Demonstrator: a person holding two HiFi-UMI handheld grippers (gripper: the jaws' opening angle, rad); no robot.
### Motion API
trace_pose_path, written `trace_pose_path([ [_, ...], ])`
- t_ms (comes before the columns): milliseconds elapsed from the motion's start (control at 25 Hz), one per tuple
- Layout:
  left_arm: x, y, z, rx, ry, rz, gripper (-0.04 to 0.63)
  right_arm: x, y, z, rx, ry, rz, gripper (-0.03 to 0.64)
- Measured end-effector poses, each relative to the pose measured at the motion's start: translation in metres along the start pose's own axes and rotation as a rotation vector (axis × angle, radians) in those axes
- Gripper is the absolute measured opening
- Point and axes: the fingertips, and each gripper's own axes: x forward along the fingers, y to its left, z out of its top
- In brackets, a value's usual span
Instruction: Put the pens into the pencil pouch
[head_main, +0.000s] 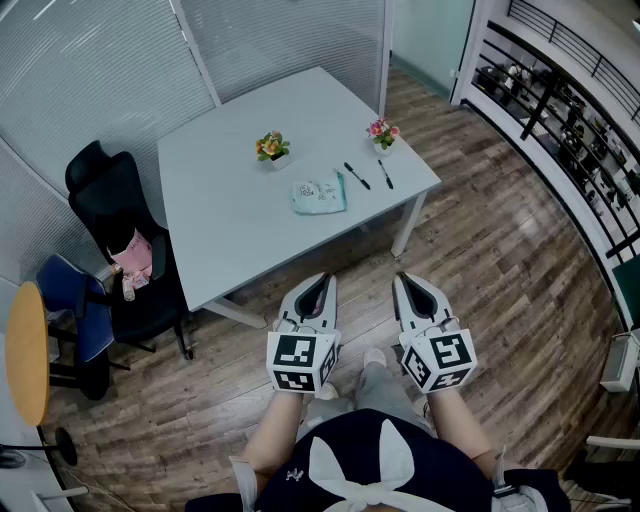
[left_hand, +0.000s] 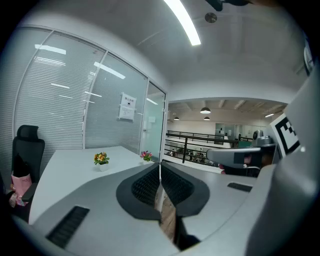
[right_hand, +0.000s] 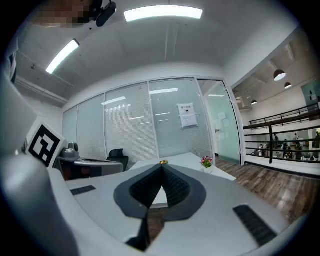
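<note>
Two black pens (head_main: 356, 175) (head_main: 385, 173) lie side by side on the white table (head_main: 230, 220), near its right end. A pale green pencil pouch (head_main: 319, 193) lies flat just left of them. My left gripper (head_main: 321, 279) and right gripper (head_main: 405, 279) hover over the wooden floor, well short of the table's near edge. Both have their jaws shut with nothing between them. In the left gripper view the table (left_hand: 65, 170) shows beyond the jaws; the pens and pouch are not seen there.
Two small flower pots (head_main: 272, 148) (head_main: 381, 133) stand on the table behind the pouch and pens. A black office chair (head_main: 120, 250) with a pink item sits at the table's left end. Glass partitions back the table; a railing (head_main: 590, 110) runs at the right.
</note>
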Motion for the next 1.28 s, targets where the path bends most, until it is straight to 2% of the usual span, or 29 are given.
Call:
trace_pose_path([
  [520, 0.054, -0.011, 0.006, -0.005, 0.013, 0.016, 0.028, 0.030, -0.051, -0.003, -0.019, 0.044, 0.001, 0.005],
  [880, 0.088, -0.014, 0.000, -0.052, 0.016, 0.094, 0.029, 0.053, -0.076, -0.010, -0.059, 0.089, 0.096, 0.003],
  [960, 0.094, -0.012, -0.003, -0.051, 0.021, 0.108, 0.064, 0.057, -0.081, -0.012, -0.055, 0.092, 0.110, 0.007],
  [1040, 0.100, -0.011, -0.008, -0.047, 0.034, 0.113, 0.150, 0.063, -0.088, -0.015, -0.046, 0.099, 0.115, 0.029],
  [1280, 0.118, -0.001, -0.015, -0.046, 0.069, 0.130, 0.179, 0.079, -0.103, -0.023, -0.025, 0.132, 0.130, 0.081],
])
